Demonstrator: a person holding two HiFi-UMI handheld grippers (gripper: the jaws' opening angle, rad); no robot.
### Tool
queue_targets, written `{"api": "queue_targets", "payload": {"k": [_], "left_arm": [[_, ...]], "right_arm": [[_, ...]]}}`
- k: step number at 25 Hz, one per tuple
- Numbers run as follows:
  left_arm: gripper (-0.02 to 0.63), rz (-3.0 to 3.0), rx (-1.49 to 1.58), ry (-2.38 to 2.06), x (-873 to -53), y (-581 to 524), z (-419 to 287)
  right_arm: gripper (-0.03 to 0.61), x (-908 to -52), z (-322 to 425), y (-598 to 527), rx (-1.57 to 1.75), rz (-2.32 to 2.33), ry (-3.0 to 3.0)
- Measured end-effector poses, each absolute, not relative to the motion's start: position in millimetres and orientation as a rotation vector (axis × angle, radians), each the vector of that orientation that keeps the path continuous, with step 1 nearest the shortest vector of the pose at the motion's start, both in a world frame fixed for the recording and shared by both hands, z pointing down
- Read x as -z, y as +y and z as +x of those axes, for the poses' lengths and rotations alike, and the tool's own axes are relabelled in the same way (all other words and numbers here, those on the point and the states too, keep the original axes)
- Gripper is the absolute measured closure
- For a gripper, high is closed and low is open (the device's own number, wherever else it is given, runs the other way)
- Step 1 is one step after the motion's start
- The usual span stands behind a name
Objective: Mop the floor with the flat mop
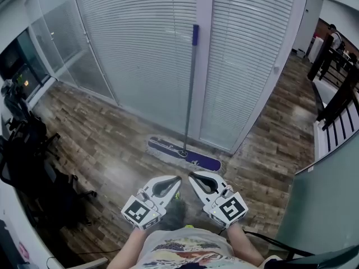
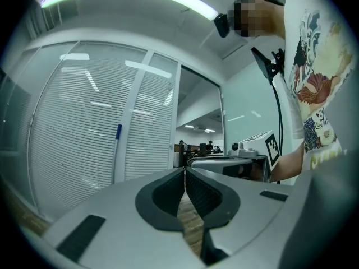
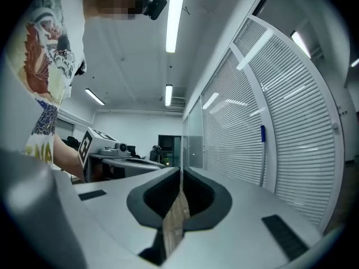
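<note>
White blinds (image 1: pixel 140 49) cover a glass wall, split by a white post (image 1: pixel 203 55). Left of the blinds, black chairs (image 1: pixel 28 150) crowd together, and dark equipment (image 1: pixel 14 66) sits behind glass beside them. Right of the blinds stands a black frame (image 1: pixel 336 88), with white slats (image 1: pixel 336 130) just below it in the head view. A person (image 1: pixel 335 35) is farther off past the blinds' right end. A grey-green panel (image 1: pixel 325 206) rises nearer on that side. Above the blinds, long ceiling lights (image 3: pixel 175 15) glow.
</note>
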State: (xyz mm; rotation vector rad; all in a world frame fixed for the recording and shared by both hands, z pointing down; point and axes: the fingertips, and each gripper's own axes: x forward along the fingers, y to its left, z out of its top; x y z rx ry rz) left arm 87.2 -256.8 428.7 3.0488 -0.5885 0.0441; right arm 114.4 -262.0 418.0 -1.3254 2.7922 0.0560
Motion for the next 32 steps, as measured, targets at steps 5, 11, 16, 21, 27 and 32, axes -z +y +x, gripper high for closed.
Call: {"api": "queue_targets", "payload": {"k": [5,11,16,21,27,32], "left_arm": [[0.598,3.025,-0.026,-0.522,-443.1,-328.7,98.8],[0.598,3.035,0.027,-0.505,-419.9,-449.3,102.2],[0.598,3.076,0.03,-0.455,-409.6,-542.6,106.5],[0.598,3.122,-0.026,-0.422,-417.2,-624.6,121.2],[0.597,3.173,-0.074,-0.335,-413.7,-704.9,167.8],[0.541,3.199,-0.116,-0.35,-424.6,-770.3,210.2]], "right_arm": [[0.554,-435.4,132.1,-333.6,0.046,-1.412,2.804],[0.554,-413.2,127.0,-445.4,0.039,-1.406,2.843],[0.554,-406.7,132.2,-547.7,0.06,-1.456,2.812],[0.552,-411.3,147.3,-627.8,0.011,-1.538,2.81],[0.486,-407.8,196.0,-704.2,0.05,-1.684,2.725],[0.398,-423.3,243.0,-760.8,0.093,-1.776,2.7]]}}
